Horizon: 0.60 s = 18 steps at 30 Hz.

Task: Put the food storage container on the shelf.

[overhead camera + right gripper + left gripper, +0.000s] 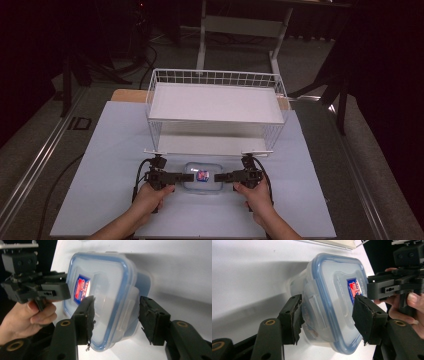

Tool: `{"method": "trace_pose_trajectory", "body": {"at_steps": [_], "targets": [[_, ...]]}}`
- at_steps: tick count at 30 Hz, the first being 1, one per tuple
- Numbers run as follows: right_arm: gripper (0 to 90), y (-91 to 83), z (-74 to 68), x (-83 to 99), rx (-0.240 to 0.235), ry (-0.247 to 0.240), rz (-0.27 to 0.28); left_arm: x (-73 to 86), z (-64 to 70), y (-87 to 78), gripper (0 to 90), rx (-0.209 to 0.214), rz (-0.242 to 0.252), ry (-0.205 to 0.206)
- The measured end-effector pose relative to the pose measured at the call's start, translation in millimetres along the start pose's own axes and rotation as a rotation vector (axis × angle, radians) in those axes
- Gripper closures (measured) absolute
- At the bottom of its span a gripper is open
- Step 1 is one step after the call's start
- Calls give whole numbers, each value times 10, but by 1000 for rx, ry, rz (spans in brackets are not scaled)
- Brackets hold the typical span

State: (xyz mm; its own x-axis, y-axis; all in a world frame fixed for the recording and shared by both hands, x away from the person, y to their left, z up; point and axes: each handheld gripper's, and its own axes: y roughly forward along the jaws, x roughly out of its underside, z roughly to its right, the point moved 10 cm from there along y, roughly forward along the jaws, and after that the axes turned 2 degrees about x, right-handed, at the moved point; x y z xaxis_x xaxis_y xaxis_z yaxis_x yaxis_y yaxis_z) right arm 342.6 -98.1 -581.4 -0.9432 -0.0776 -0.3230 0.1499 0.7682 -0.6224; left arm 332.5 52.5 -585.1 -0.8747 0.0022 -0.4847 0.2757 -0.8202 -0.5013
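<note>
At the lower centre of the high view, the clear plastic box with blue-rimmed lid (pixel 202 176) sits on the white counter (pixel 100 165), straddled by the released left hand-held gripper (pixel 186 176) and right hand-held gripper (pixel 221 177); clench both evenly over the side latches before lifting

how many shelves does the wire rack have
2. The rack has an upper shelf inside the wire rim, and a lower shelf just above the table, behind the box. Both look bare.
</note>
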Motion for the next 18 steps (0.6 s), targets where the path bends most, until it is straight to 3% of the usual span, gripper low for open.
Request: {"method": "trace_pose_trajectory", "body": {"at_steps": [3, 6, 11, 15, 18], "targets": [[484, -24, -56, 32, 41, -53, 29, 16, 39, -21, 451, -24, 18, 21], [487, -38, -87, 49, 49, -77, 42, 48, 80, -47, 461, -51, 49, 51], [490, -65, -140, 23, 73, -135, 74, 58, 113, -73, 463, -70, 71, 32], [490, -142, -187, -69, 83, -161, 108, -65, 191, -89, 465, -70, 105, 56], [489, -252, -227, -261, 71, -166, 167, -316, 259, -92, 468, -74, 156, 91]]}}
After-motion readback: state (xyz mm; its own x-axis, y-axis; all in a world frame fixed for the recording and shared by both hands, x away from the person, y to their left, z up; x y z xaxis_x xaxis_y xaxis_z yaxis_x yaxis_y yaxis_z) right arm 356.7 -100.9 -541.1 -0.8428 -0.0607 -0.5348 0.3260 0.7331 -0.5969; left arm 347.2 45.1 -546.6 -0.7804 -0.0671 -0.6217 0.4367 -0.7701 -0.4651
